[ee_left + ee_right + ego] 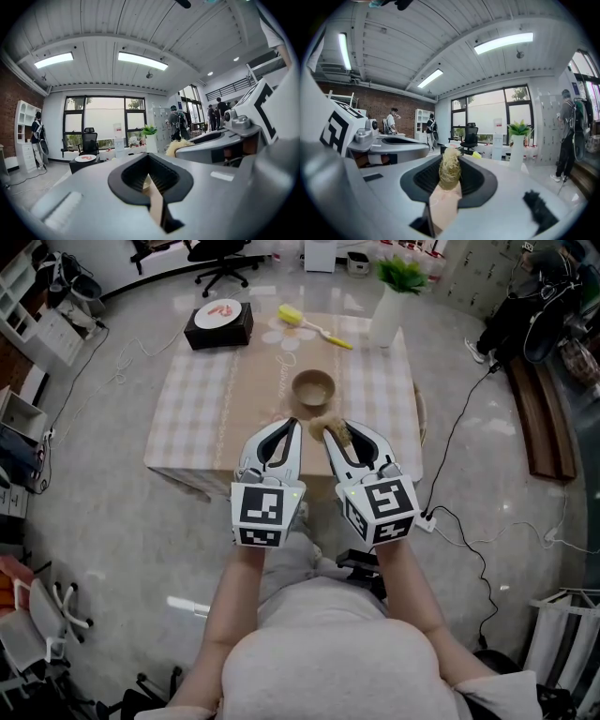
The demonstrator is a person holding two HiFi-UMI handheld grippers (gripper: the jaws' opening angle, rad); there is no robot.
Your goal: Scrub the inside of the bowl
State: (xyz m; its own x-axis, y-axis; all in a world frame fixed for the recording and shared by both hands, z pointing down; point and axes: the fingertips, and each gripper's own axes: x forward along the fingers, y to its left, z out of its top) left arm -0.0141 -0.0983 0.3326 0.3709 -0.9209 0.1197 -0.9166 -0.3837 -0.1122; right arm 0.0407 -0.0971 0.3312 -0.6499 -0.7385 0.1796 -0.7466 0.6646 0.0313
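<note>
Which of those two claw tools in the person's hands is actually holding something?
The right gripper: its jaws are shut on a tan, fibrous scrubber. The left gripper beside it is shut with nothing between its jaws.

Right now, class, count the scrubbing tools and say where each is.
2. A yellow brush lies at the table's far edge, near the vase; a straw-coloured scrubber is clamped in the right gripper. None appears hidden.

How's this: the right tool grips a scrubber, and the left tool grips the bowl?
No: the head view shows the bowl on the table, untouched; the left tool is shut, empty. The right tool does grip the scrubber.
</note>
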